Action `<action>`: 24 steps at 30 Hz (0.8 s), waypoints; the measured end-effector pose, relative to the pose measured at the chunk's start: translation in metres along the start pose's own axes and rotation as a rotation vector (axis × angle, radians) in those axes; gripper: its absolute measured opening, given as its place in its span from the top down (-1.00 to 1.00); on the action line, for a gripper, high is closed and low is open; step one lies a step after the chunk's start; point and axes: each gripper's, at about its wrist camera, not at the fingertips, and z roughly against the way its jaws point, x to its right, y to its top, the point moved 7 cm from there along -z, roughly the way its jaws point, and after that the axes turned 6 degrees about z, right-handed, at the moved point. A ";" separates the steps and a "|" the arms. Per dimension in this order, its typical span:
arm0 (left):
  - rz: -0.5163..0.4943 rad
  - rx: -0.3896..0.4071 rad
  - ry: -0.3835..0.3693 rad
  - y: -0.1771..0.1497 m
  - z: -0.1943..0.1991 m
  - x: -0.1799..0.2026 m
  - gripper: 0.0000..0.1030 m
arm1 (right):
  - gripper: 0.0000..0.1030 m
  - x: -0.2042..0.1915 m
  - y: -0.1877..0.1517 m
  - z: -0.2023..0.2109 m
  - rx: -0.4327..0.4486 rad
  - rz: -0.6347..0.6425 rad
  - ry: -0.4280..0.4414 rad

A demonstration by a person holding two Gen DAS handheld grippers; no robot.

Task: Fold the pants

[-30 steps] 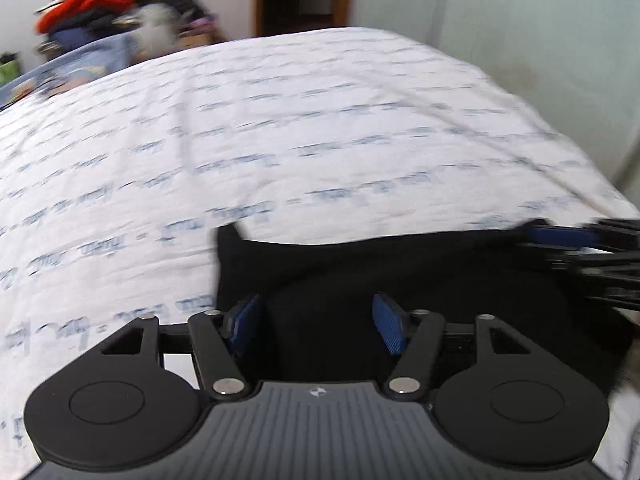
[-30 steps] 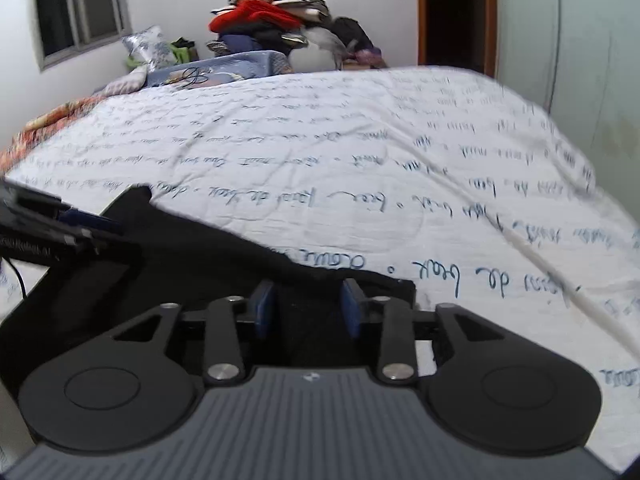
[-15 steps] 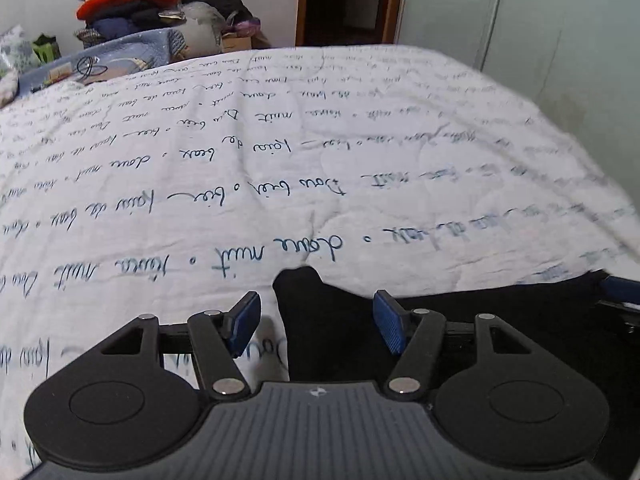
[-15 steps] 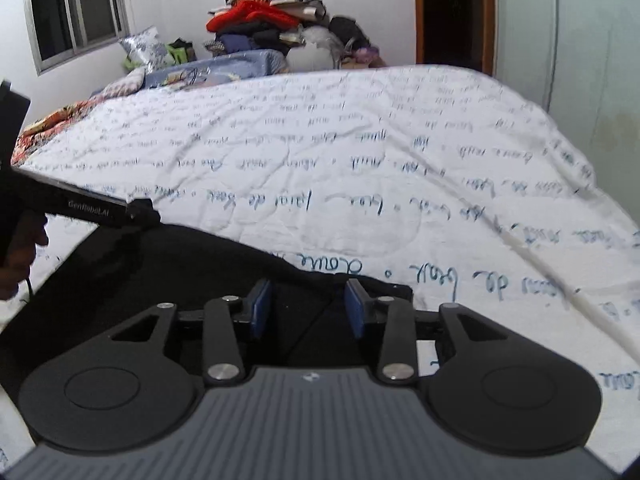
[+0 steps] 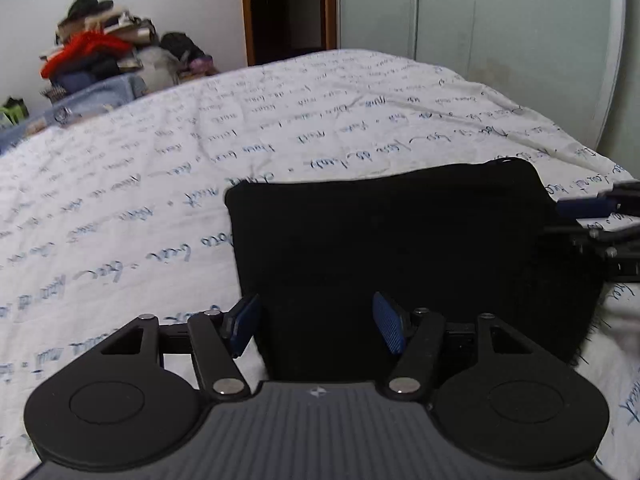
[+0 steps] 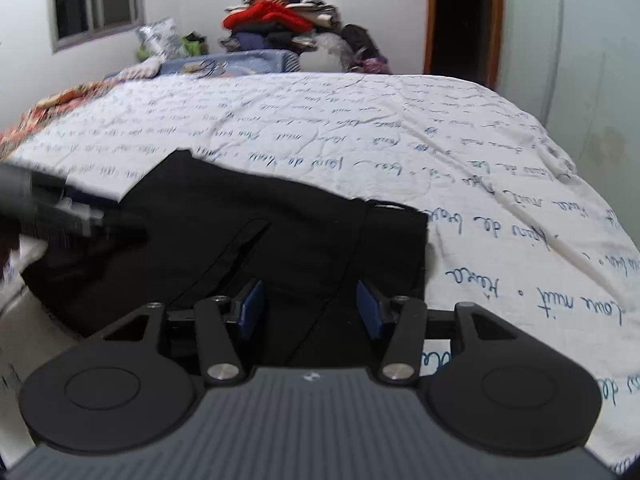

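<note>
- Left wrist view, upper left of the frame: a pile of clothes sits beyond the far end of the bed, clear of the work.
- Across the middle of that view runs the white bedspread with blue handwriting print, a flat, slightly creased surface.
- The black pants lie folded into a squarish block in the centre and right of the left wrist view, and in the lower left and centre of the right wrist view.
- The left gripper hovers at the bottom centre with its blue pads apart, straddling the near left edge of the pants; no cloth is pinched.
- In the right wrist view the right gripper sits at the bottom centre; its jaws have just been opening and now stand apart over the fabric, with a thin drawstring running between them but not clamped.
- Judged by look, the pants are light, soft and limp; the layers would likely slide apart if lifted by one ply.
- The best hold is probably at the two near corners, pinching all layers together.
</note>
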 end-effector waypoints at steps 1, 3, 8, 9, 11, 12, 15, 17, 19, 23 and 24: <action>0.005 0.009 -0.009 0.003 0.007 0.000 -0.19 | 0.06 -0.001 0.002 0.004 0.007 0.006 -0.024; 0.035 0.037 -0.046 0.006 0.020 0.000 -0.19 | 0.06 -0.006 0.007 0.014 0.028 0.017 -0.031; 0.006 -0.024 -0.100 -0.011 0.010 0.015 -0.19 | -0.11 -0.025 -0.004 0.019 0.015 0.025 0.052; -0.020 -0.015 -0.081 -0.016 0.008 0.018 -0.19 | -0.12 -0.025 -0.009 0.015 0.004 0.027 0.044; -0.056 0.007 -0.051 -0.018 0.014 0.023 -0.19 | -0.12 -0.022 -0.014 0.014 0.008 0.005 0.045; -0.064 0.009 -0.046 -0.016 0.017 0.025 -0.19 | -0.12 -0.021 -0.013 0.015 0.005 0.003 0.037; -0.046 0.024 -0.058 -0.011 0.026 0.022 -0.20 | -0.15 -0.023 -0.008 0.022 0.008 0.019 -0.005; -0.018 0.013 -0.046 -0.010 0.025 0.017 -0.20 | -0.25 -0.024 -0.004 0.029 0.026 0.035 -0.019; 0.023 -0.020 -0.025 -0.010 0.019 0.011 -0.20 | -0.42 -0.027 -0.005 0.032 0.033 0.047 -0.018; 0.092 -0.055 -0.017 -0.008 0.016 0.004 -0.23 | -0.49 -0.027 -0.017 0.025 -0.008 0.067 -0.054; 0.098 -0.058 -0.007 -0.007 0.017 0.003 -0.30 | -0.53 -0.027 -0.018 0.025 -0.008 0.074 -0.067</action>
